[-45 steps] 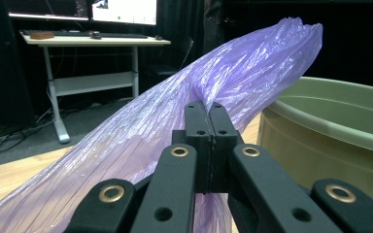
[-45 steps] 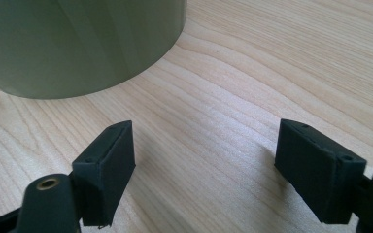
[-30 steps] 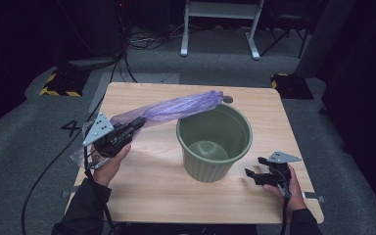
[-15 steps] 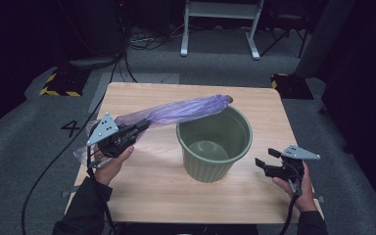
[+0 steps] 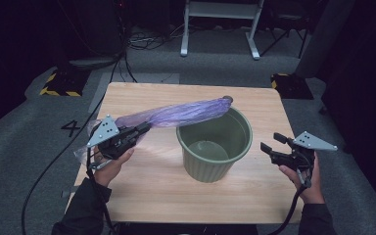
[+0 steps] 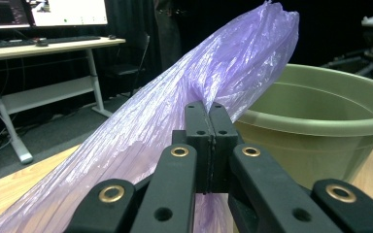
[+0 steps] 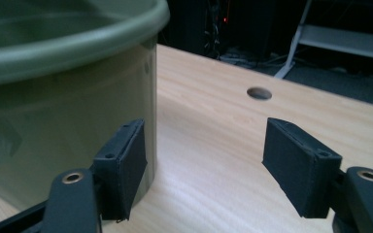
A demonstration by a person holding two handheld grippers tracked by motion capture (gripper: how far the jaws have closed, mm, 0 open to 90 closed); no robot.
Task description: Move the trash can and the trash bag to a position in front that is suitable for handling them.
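The left gripper [image 5: 144, 128] clamps the long crinkled purple plastic bag [image 5: 186, 112], its far end pointing over the round green plastic bin [image 5: 214, 147]; the right gripper [image 5: 269, 148], whose jaws have just been closing with nothing between them, gapes beside the bin.

Lit table [image 5: 147, 186], dark surroundings, soft close-up blur

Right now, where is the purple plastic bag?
In the high view the purple plastic bag stretches across the table's left half, one end clamped in the left gripper, the other reaching the green bucket's far rim.
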